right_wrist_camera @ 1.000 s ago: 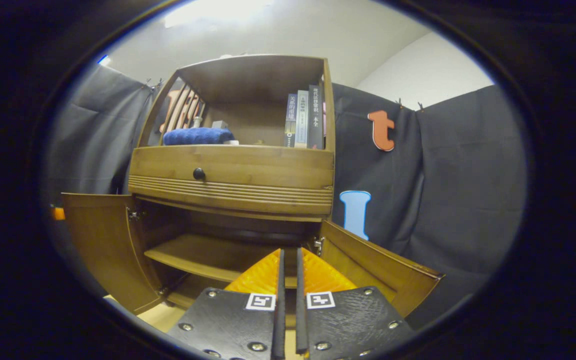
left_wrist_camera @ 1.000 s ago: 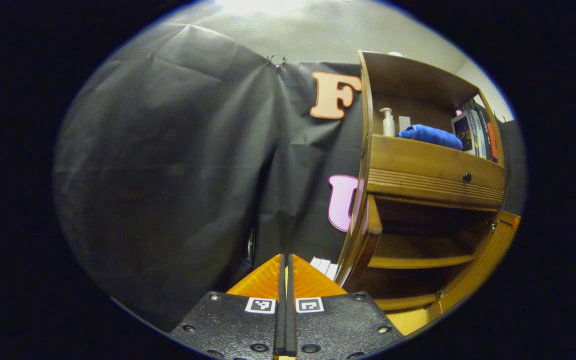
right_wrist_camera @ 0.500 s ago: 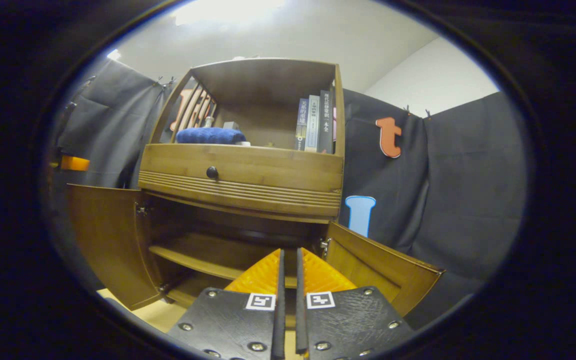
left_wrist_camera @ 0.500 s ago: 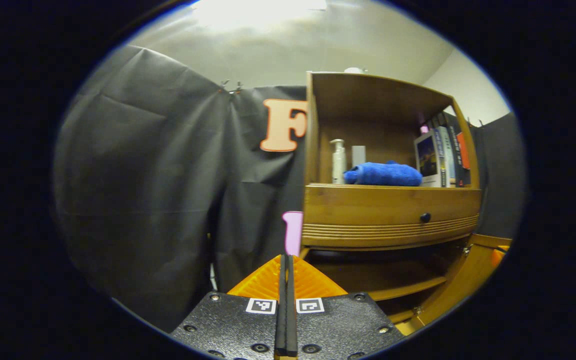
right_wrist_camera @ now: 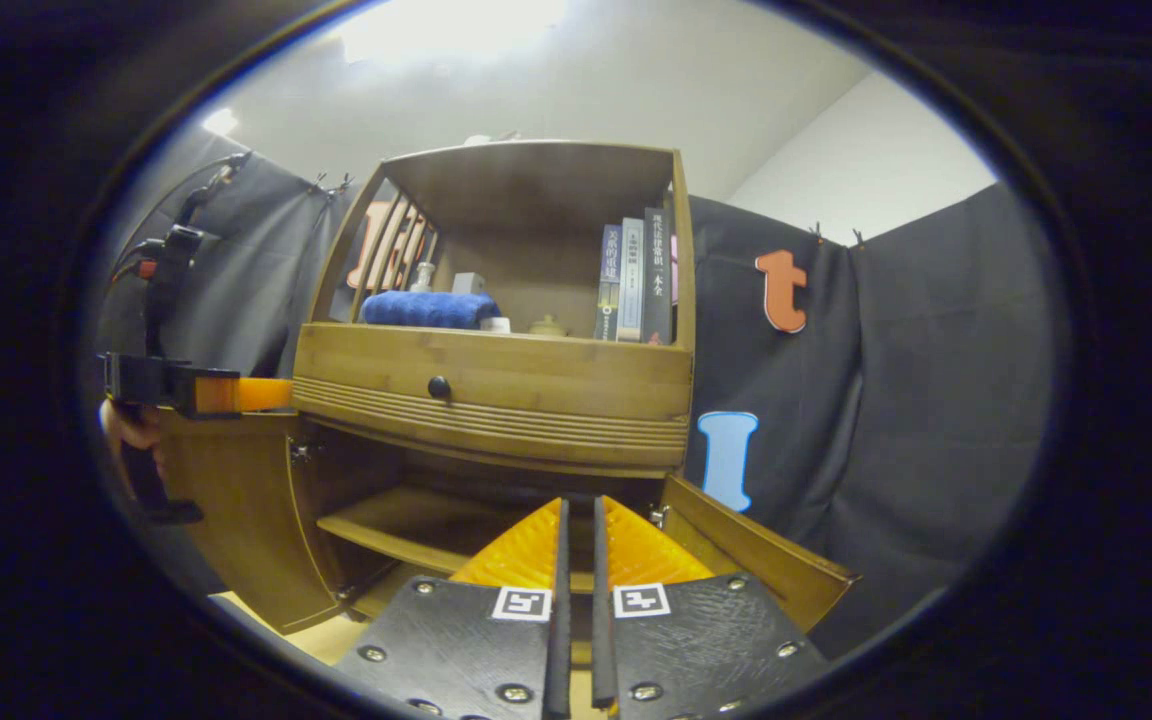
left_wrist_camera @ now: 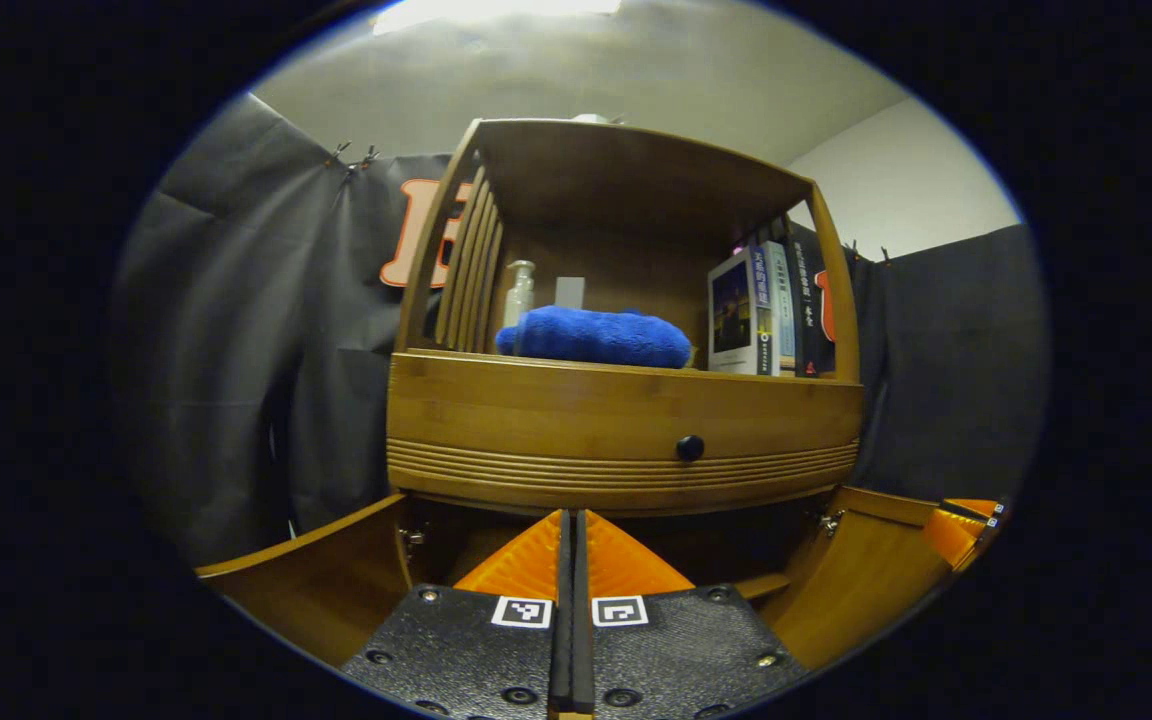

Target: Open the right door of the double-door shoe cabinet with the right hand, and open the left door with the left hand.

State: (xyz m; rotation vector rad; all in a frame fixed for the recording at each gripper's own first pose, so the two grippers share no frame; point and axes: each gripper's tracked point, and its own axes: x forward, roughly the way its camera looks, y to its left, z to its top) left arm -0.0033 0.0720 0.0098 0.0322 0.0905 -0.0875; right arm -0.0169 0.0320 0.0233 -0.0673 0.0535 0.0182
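The shoe cabinet [left_wrist_camera: 626, 430] stands dead ahead in the left gripper view, a brown wooden piece with an open top shelf, a ribbed drawer with a dark round knob [left_wrist_camera: 690, 448], and two lower doors, both swung open. There the left door [left_wrist_camera: 326, 585] juts out at 8 o'clock and the right door [left_wrist_camera: 861, 570] at 4 o'clock, with the right tongs [left_wrist_camera: 961, 525] showing just past that door's outer edge. The right gripper view sees the cabinet from its right side, placing it at 10 o'clock: the left door [right_wrist_camera: 236, 520] faces flat on, the right door [right_wrist_camera: 756, 560] runs edge-on at 4 o'clock, and an inner shelf [right_wrist_camera: 406, 525] sits in the lower compartment. That view also catches the left tongs [right_wrist_camera: 256, 394] at 9 o'clock, level with the drawer's lower edge above the left door, with a hand [right_wrist_camera: 126, 430] behind them. On the top shelf lie a rolled blue towel [left_wrist_camera: 591, 337], a pump bottle [left_wrist_camera: 519, 292] behind it, and upright books [left_wrist_camera: 761, 310] at the right; their spines carry writing too small to read. The left tongs' own view shows them clenched on nothing, fingers [left_wrist_camera: 563, 620] pressed together. The right tongs [right_wrist_camera: 576, 620] are nearly clenched, a thin gap between the fingers, gripping nothing.
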